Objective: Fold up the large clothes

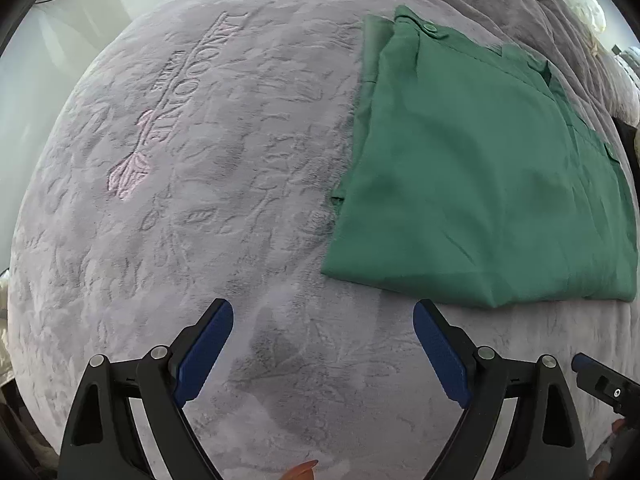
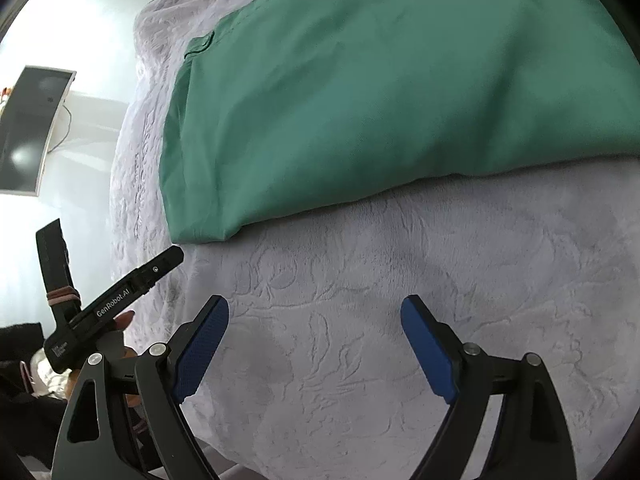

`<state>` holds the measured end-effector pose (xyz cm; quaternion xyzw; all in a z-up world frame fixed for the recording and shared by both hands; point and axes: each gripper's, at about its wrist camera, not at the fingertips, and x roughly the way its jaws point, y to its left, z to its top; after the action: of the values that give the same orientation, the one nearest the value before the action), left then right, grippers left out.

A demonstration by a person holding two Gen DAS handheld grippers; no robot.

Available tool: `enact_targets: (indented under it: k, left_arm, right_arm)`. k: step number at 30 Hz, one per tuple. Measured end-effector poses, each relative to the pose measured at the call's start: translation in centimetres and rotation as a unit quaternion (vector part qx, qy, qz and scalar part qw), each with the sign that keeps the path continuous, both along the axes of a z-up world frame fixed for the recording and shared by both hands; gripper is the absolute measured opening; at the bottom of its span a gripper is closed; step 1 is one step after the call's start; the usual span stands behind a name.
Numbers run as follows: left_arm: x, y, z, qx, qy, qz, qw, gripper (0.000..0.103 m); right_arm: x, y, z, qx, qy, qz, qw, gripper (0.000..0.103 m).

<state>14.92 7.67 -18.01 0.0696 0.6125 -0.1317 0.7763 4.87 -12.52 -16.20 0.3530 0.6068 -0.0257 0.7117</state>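
A green garment point(image 1: 480, 176) lies folded into a flat rectangle on a grey embossed blanket point(image 1: 208, 200). In the left wrist view it fills the upper right, with a button tab at its far edge. My left gripper point(image 1: 323, 312) hangs open over bare blanket, just short of the garment's near edge. Seen from the right wrist, the same green garment point(image 2: 380, 92) spans the top. My right gripper point(image 2: 315, 308) is open above the blanket, nothing between its blue pads. The left gripper point(image 2: 120, 300) shows at this view's left, held by a hand.
The blanket point(image 2: 360, 320) covers a bed whose edge drops off at the left. A dark screen point(image 2: 32, 128) hangs on the pale wall beyond. Rumpled bedding and a pale object point(image 1: 584, 8) lie at the far right. Dark clothing point(image 2: 20, 360) sits low at the left.
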Motion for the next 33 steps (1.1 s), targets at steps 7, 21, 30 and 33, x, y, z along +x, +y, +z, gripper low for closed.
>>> enact_targets:
  k: [7, 21, 30, 33]
  left_arm:
    - [0.5, 0.1, -1.2, -0.005, 0.029, 0.021, 0.9994, 0.092]
    - [1.1, 0.7, -1.1, -0.079, 0.036, 0.023, 0.996, 0.092]
    - [2.3, 1.7, -0.9, -0.151, 0.05, 0.045, 0.9861, 0.092]
    - [2.9, 2.7, -1.2, -0.165, 0.059, 0.054, 0.983, 0.092]
  right_arm:
    - [-0.5, -0.7, -0.5, 0.026, 0.004, -0.017, 0.999, 0.09]
    - [2.1, -0.8, -1.2, 0.121, -0.042, -0.051, 0.99, 0.09]
    - [5.0, -0.3, -5.6, 0.235, -0.073, -0.127, 0.961, 0.09]
    - [5.4, 0.5, -6.9, 0.262, -0.077, -0.147, 0.951, 0.09]
